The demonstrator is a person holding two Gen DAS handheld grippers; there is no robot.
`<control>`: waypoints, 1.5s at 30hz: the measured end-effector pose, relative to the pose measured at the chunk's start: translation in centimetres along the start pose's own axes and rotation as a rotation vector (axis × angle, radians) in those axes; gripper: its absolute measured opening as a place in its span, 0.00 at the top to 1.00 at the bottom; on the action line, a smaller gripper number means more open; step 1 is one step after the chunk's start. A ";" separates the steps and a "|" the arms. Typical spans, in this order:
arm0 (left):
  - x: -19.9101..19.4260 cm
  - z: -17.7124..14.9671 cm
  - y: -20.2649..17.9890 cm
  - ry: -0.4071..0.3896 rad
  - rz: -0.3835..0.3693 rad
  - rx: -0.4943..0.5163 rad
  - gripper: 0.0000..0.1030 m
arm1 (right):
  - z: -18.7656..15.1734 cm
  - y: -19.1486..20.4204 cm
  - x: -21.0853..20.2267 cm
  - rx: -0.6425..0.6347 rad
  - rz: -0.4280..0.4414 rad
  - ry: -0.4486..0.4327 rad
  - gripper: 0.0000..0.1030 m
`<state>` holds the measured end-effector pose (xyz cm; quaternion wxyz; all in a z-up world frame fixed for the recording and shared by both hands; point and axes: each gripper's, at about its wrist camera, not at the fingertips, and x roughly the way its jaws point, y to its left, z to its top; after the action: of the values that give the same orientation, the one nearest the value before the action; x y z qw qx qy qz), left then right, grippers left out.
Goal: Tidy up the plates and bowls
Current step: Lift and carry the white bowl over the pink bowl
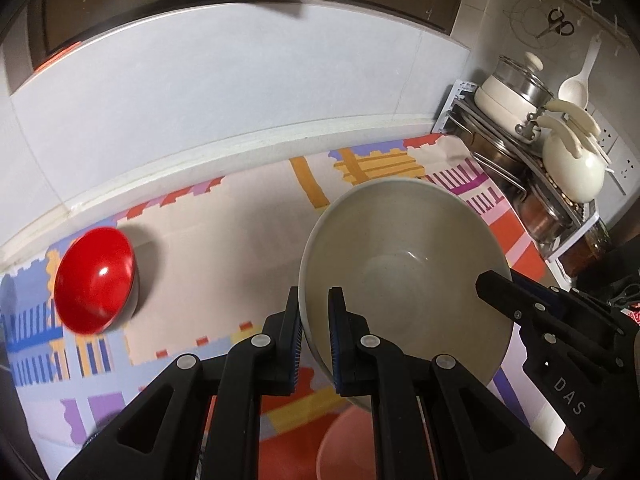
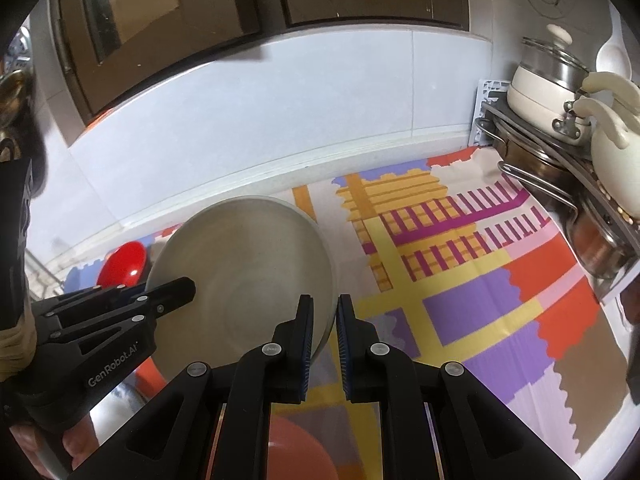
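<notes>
Pinching grey bowl (image 1: 400,264) rim, both tools — opposite sides

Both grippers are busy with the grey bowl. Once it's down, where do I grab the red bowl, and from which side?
Take the red bowl by its thin rim, one finger inside and one outside. It stands upright and apart on the mat, open side up, so come from above at the near edge.

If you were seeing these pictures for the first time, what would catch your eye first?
A large grey-beige ceramic bowl fills the middle, tilted above the patterned mat, its rim pinched by the left gripper and the right gripper on opposite sides. A glossy red bowl sits on the mat to its left.
</notes>
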<state>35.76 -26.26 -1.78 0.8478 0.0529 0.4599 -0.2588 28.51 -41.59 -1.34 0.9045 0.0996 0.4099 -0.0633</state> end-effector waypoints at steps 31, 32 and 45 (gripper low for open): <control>-3.7 -9.3 -2.6 0.067 0.002 0.009 0.84 | -8.4 1.0 -5.1 -0.033 0.014 0.089 0.87; -3.6 -9.5 -2.6 0.076 0.000 0.007 0.84 | -8.6 1.0 -5.1 -0.036 0.011 0.094 0.87; -1.7 -11.4 -2.7 0.151 0.004 0.010 0.81 | -10.7 0.5 -3.4 -0.020 0.011 0.173 0.87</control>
<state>25.13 -24.15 -6.55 0.8107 0.0774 0.5213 -0.2549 18.57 -38.54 -5.59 0.8669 0.0980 0.4866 -0.0454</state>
